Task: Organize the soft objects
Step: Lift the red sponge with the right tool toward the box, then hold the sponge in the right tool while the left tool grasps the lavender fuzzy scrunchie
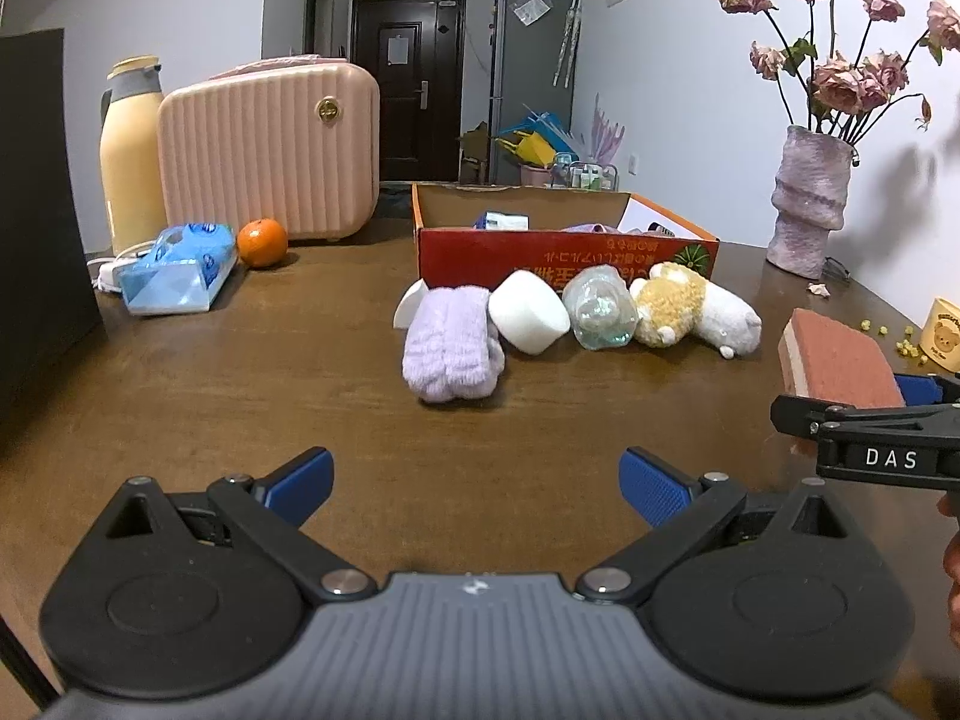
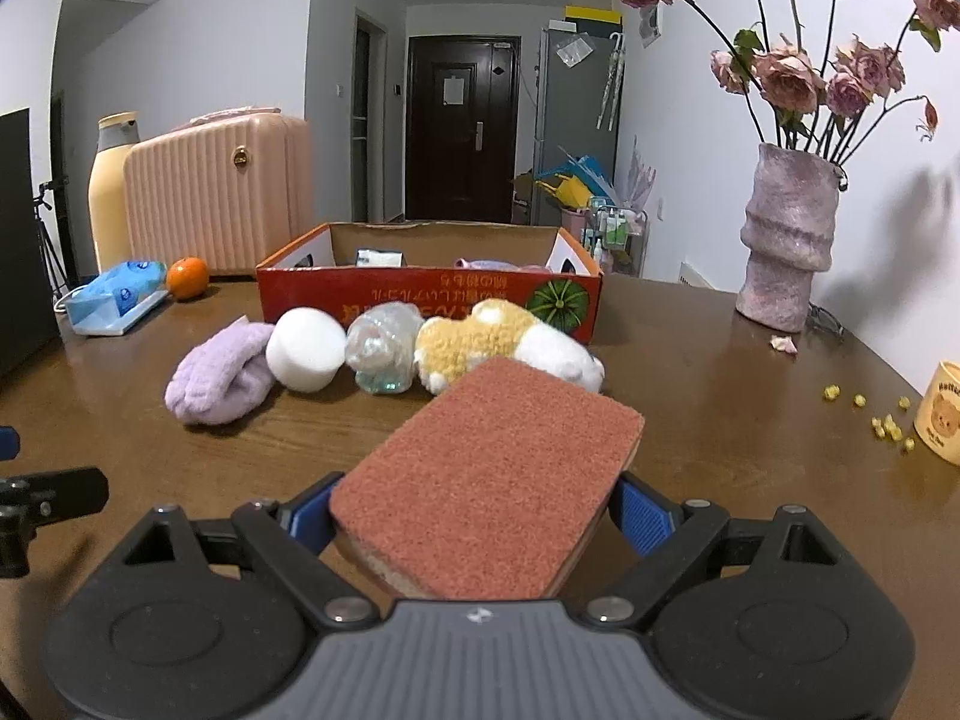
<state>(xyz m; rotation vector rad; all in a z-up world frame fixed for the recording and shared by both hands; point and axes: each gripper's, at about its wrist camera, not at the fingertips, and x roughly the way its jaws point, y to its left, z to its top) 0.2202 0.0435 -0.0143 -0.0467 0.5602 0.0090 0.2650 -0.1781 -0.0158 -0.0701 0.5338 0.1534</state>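
My right gripper [image 2: 474, 519] is shut on a red-brown scouring sponge [image 2: 486, 480] and holds it above the table; the sponge also shows at the right of the left wrist view [image 1: 840, 360]. My left gripper [image 1: 474, 489] is open and empty above bare table. A row of objects lies in front of the red cardboard box [image 1: 540, 252]: a lilac fluffy cloth [image 1: 450, 348], a white foam cylinder [image 1: 528, 312], a clear plastic bottle [image 1: 600, 309] and a yellow-white plush toy [image 1: 690, 312]. The box [image 2: 420, 294] holds a few items.
A pink case [image 1: 270, 150], a cream thermos [image 1: 129, 156], a tissue pack [image 1: 174, 270] and an orange [image 1: 261, 243] stand at the back left. A vase of dried roses [image 1: 810, 204] and a bear cup [image 2: 942, 414] with yellow crumbs stand right.
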